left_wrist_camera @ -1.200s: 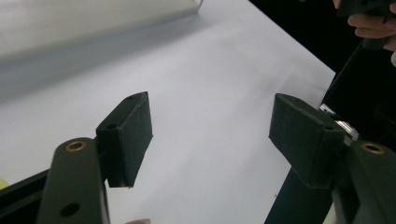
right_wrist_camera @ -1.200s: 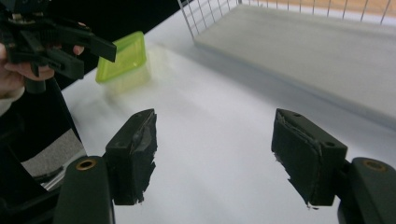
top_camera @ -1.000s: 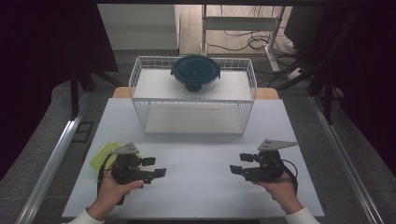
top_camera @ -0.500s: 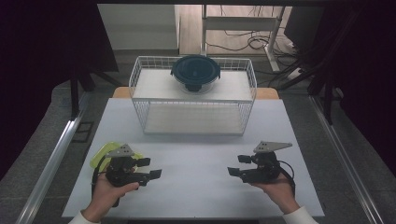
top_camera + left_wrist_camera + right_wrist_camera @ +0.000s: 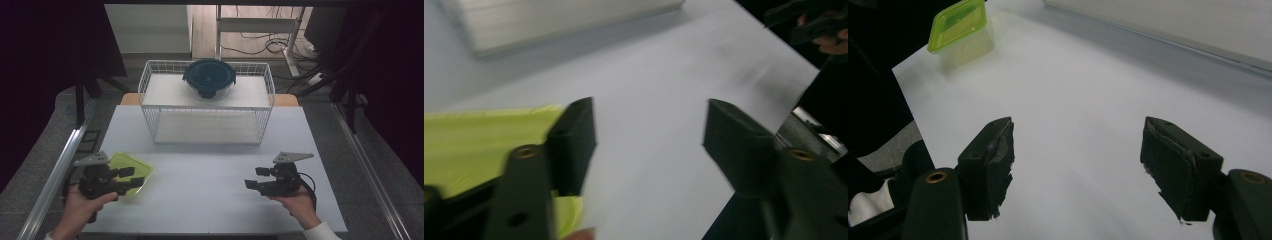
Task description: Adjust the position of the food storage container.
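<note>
From the high view, left gripper first: black and blocky, gripped in the left hand by the table's near-left corner. Points its jaws rightward over the near edge of the lime-green container. Holds those jaws apart, just now closing in, with nothing pinched. Rounded-square, glossy plastic, that container, just beside the left edge of the matte white table. Across a wide bare stretch, well apart, right gripper in the right hand, jaws spread on nothing. Farther back, a white wire basket, boxy and open-meshed, with a round dark-lidded bowl on top. In the left gripper view, motion-blurred: left gripper with two flat black pads apart and only white tabletop between them; lime-green container off to the left, partly behind the left-hand pad rather than between the two; table edge close at lower right. In the right gripper view: right gripper wide apart, scuffed pads framing smooth table; lime-green container far off at a table corner, translucent below its bright lid.
</note>
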Demonstrator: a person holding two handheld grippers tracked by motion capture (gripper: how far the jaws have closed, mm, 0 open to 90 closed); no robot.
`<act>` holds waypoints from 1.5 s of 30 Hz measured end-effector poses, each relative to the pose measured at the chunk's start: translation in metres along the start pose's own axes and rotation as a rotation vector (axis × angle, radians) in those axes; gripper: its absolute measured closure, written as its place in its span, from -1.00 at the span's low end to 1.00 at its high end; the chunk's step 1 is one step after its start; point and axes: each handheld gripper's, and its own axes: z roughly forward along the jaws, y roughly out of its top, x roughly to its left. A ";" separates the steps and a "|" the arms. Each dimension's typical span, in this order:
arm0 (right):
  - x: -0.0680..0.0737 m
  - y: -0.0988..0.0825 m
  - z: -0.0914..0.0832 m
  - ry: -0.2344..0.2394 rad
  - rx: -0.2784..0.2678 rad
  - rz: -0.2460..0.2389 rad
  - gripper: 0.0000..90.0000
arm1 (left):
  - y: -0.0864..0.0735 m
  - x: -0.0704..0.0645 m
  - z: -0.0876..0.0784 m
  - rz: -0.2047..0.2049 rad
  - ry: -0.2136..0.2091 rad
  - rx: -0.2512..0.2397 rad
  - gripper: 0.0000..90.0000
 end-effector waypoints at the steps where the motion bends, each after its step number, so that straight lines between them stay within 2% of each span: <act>1: -0.001 0.000 0.000 0.001 0.001 0.002 -0.35 | -0.003 0.005 -0.005 -0.019 0.007 0.014 0.07; 3: -0.001 0.000 0.001 -0.002 0.004 0.003 -0.34 | -0.010 0.012 -0.013 -0.019 0.012 0.050 0.48; 4: -0.001 0.000 0.002 -0.002 0.005 0.006 -0.35 | -0.014 0.014 -0.015 -0.013 0.022 0.071 0.55; 6: -0.001 -0.001 0.003 0.005 0.006 0.015 -0.34 | -0.021 0.016 -0.016 0.000 0.049 0.111 0.80; 8: -0.001 -0.001 0.004 0.010 0.006 0.015 -0.35 | -0.028 0.018 -0.011 0.008 0.072 0.164 0.95; 9: 0.000 -0.001 0.005 0.007 0.010 0.016 -0.35 | -0.033 0.019 -0.006 0.012 0.096 0.204 0.99; 12: -0.001 -0.001 0.007 0.000 0.019 0.016 -0.35 | -0.043 0.022 0.007 0.014 0.116 0.271 1.00; 14: -0.001 -0.001 0.007 -0.013 0.025 0.017 -0.36 | -0.049 0.025 0.017 0.012 0.133 0.300 1.00; 18: -0.003 -0.002 0.008 -0.015 0.028 0.026 -0.37 | -0.052 0.028 0.029 0.012 0.146 0.321 1.00; 26: -0.004 -0.003 0.008 -0.027 0.027 0.030 -0.37 | -0.041 0.031 0.047 0.001 0.149 0.302 1.00; 30: -0.005 -0.004 0.008 -0.027 0.028 0.031 -0.37 | -0.032 0.031 0.061 0.012 0.150 0.301 1.00; 33: -0.005 -0.004 0.008 -0.028 0.031 0.030 -0.37 | -0.030 0.029 0.067 0.014 0.136 0.307 1.00; 34: -0.005 -0.005 0.008 -0.029 0.032 0.030 -0.37 | -0.030 0.028 0.068 0.004 0.129 0.299 1.00; 35: -0.005 -0.005 0.009 -0.029 0.032 0.032 -0.37 | -0.029 0.028 0.067 0.010 0.122 0.305 1.00; 37: -0.004 -0.005 0.009 -0.028 0.034 0.029 -0.37 | -0.029 0.026 0.060 0.003 0.112 0.286 1.00; 40: -0.003 -0.005 0.009 -0.028 0.033 0.028 -0.37 | -0.022 0.031 0.040 0.001 0.117 0.249 1.00; 45: -0.003 -0.005 0.009 -0.033 0.031 0.030 -0.37 | 0.001 0.056 0.002 -0.041 0.207 0.154 1.00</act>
